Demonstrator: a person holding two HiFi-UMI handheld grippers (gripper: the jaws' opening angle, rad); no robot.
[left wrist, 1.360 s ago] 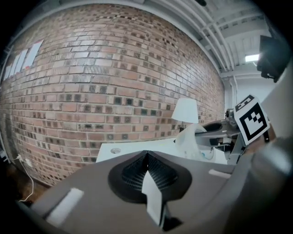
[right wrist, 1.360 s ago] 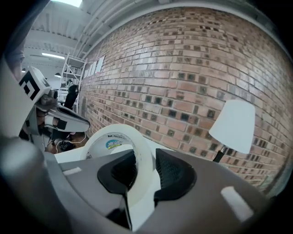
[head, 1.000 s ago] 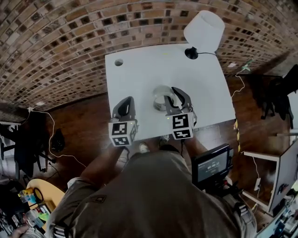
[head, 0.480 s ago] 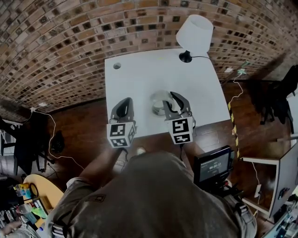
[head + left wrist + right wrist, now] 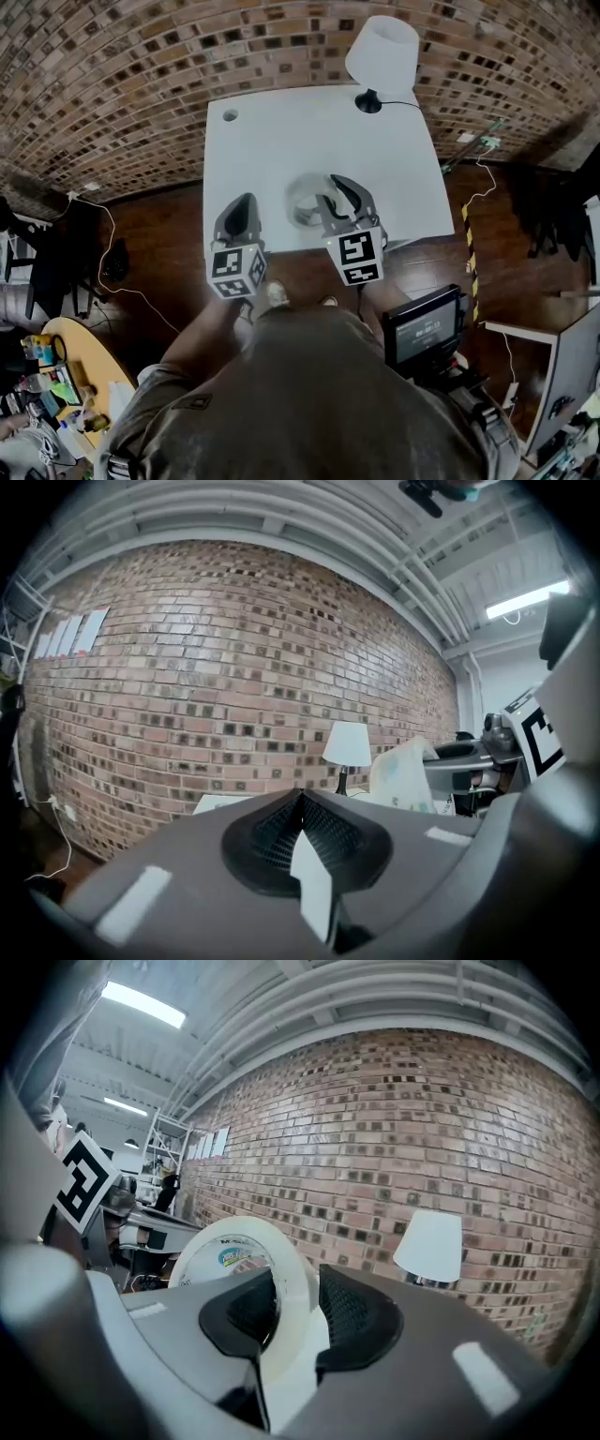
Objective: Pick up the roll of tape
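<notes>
We have the roll of tape [image 5: 247,1227] standing on edge in the right claw [image 5: 292,1288], whose two jaws pinch the roll's wall: one black pad sits inside the ring, the other presses on the outer face, so most of the hoop sticks out ahead and to the left of the jaws. From the head view the roll is over the near half of the white table [image 5: 309,131], towards its front edge, well apart from the lamp [image 5: 380,52] at the far right corner; we cannot tell whether it touches the tabletop. The left claw [image 5: 300,803] hangs just beside it to the left, its jaws pressed together at the tips with nothing between them. Both claws have smooth grey plastic bodies, black pads with a fine gridded texture, and cubes bearing black-and-white square markers. The table is flat and matte, with a small round hole [image 5: 230,115] near its far left corner. The lamp has a white tapered shade on a small black base. Behind stands a rough brick wall [image 5: 112,75]; below lies a dark wooden floor [image 5: 159,234]. The roll is a wide, thin-walled hoop, milky white and slightly translucent, with a small blue and green printed label inside its core.
</notes>
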